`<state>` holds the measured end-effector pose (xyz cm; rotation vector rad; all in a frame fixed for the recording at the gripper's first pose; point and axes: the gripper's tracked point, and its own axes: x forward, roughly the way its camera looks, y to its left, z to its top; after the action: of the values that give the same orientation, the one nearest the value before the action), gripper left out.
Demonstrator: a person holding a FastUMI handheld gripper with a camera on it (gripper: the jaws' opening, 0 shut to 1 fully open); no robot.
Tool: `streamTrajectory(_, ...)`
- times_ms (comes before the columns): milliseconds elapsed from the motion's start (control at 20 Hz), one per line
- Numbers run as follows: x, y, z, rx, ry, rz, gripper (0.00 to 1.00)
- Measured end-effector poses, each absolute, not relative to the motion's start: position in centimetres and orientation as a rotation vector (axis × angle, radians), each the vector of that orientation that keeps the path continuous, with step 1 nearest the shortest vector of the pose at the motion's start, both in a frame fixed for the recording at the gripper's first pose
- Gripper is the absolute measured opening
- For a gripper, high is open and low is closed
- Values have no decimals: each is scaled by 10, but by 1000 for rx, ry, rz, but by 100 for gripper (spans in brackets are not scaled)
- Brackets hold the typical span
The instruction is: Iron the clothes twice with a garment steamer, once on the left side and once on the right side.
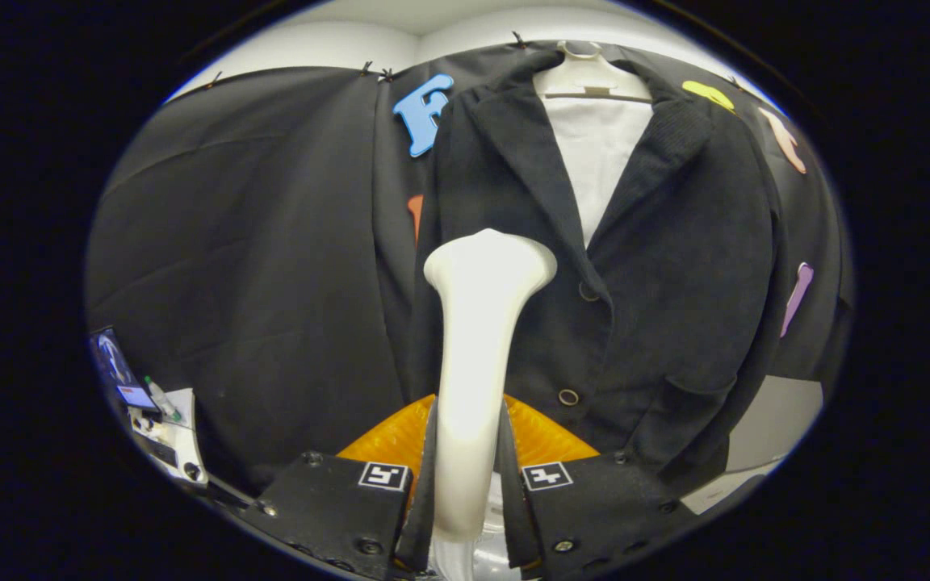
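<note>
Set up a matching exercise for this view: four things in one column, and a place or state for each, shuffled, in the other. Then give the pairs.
Things:
1. garment steamer
2. black jacket
3. white hanger
4. tool

Places or states:
A. at the top, inside the collar
B. shut on the white handle
C. hanging beyond the steamer head
D. clamped between the fingers, head up

Pairs: 1-D, 2-C, 3-A, 4-B
</note>
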<state>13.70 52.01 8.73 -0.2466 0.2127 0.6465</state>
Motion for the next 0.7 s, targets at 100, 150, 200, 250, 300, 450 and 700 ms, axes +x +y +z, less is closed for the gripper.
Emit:
streamTrajectory(100,138,519,78,-249,226,644,38)
streamTrajectory(150,139,518,74,-254,231,642,38)
streamTrajectory(200,139,518,70,-255,237,639,38)
streamTrajectory(250,140,517,67,-255,243,638,38)
streamTrajectory(300,140,517,62,-256,250,636,38)
streamTrajectory(450,146,517,51,-258,270,635,38)
streamTrajectory(700,149,518,29,-272,306,636,38)
